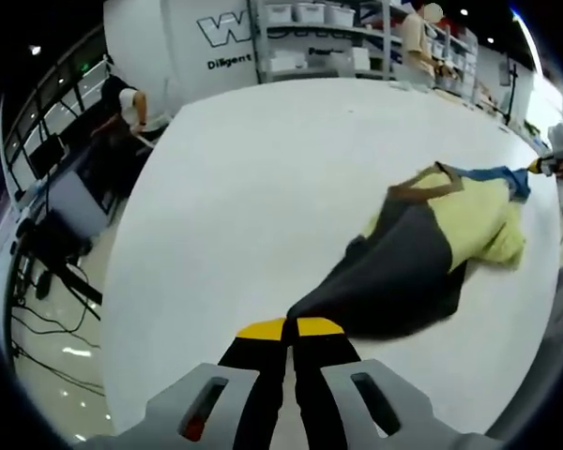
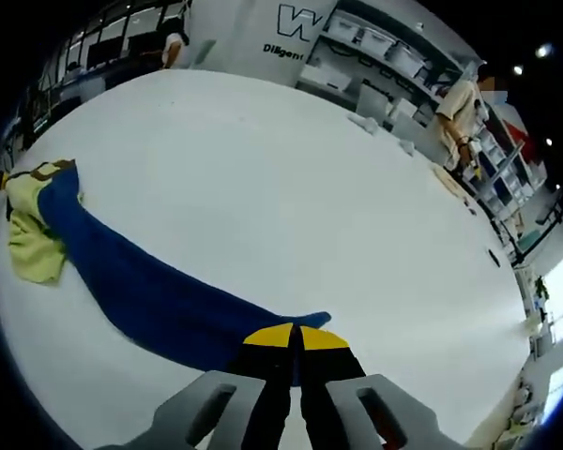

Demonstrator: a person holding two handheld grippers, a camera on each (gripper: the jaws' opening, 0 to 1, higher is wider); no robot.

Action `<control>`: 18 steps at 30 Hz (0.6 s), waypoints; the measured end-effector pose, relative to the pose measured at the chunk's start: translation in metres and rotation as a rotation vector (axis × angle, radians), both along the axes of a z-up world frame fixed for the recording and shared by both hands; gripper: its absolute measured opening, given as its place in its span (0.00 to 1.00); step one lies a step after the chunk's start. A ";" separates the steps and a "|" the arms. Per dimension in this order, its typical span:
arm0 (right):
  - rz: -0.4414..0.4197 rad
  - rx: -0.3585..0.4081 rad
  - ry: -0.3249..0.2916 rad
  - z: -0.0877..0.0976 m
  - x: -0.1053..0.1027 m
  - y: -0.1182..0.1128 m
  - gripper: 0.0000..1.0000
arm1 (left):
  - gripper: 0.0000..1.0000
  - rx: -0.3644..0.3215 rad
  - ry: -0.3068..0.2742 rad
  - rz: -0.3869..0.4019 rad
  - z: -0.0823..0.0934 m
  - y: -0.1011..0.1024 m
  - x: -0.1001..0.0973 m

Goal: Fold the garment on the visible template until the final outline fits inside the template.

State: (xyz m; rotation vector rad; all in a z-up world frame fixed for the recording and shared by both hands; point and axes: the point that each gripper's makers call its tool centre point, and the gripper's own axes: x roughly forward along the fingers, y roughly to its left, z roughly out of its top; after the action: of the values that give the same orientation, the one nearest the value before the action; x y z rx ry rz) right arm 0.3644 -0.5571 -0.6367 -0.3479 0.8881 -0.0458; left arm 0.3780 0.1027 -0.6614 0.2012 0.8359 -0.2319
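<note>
A garment lies on the white table (image 1: 263,187), stretched between my two grippers. In the left gripper view its body is yellow (image 1: 479,220) with a dark grey part (image 1: 394,281), a brown collar (image 1: 422,189) and a blue sleeve (image 1: 493,174). My left gripper (image 1: 289,328) is shut on the dark grey hem. The right gripper (image 1: 552,157) shows at the far right, holding the sleeve end. In the right gripper view, my right gripper (image 2: 296,336) is shut on the blue sleeve (image 2: 141,286), which runs left to the bunched yellow fabric (image 2: 33,244).
Shelves with white bins (image 1: 310,14) stand beyond the table's far edge, with a person (image 1: 418,33) beside them. Another person (image 1: 127,103) stands at a desk on the left, over cables on the floor (image 1: 56,309). Small items (image 2: 366,120) lie near the far edge.
</note>
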 end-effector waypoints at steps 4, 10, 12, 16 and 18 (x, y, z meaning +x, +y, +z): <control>-0.001 0.063 0.022 -0.009 -0.005 0.009 0.00 | 0.03 0.001 -0.051 0.019 0.006 0.002 0.004; 0.021 0.164 -0.081 0.000 0.001 0.033 0.00 | 0.10 -0.011 -0.092 0.039 0.025 0.006 0.005; 0.015 0.226 -0.112 0.005 0.004 0.043 0.06 | 0.12 -0.003 -0.102 0.042 0.032 0.007 0.006; 0.055 0.251 -0.147 0.012 0.011 0.064 0.20 | 0.19 -0.030 -0.143 0.044 0.049 0.003 0.011; 0.072 0.248 -0.160 0.015 0.015 0.075 0.25 | 0.24 -0.043 -0.158 0.037 0.054 -0.002 0.015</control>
State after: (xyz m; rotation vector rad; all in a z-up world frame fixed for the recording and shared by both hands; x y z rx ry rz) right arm 0.3793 -0.4825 -0.6215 -0.1421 0.7126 0.1008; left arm 0.3926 0.1005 -0.6071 0.1613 0.6765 -0.1961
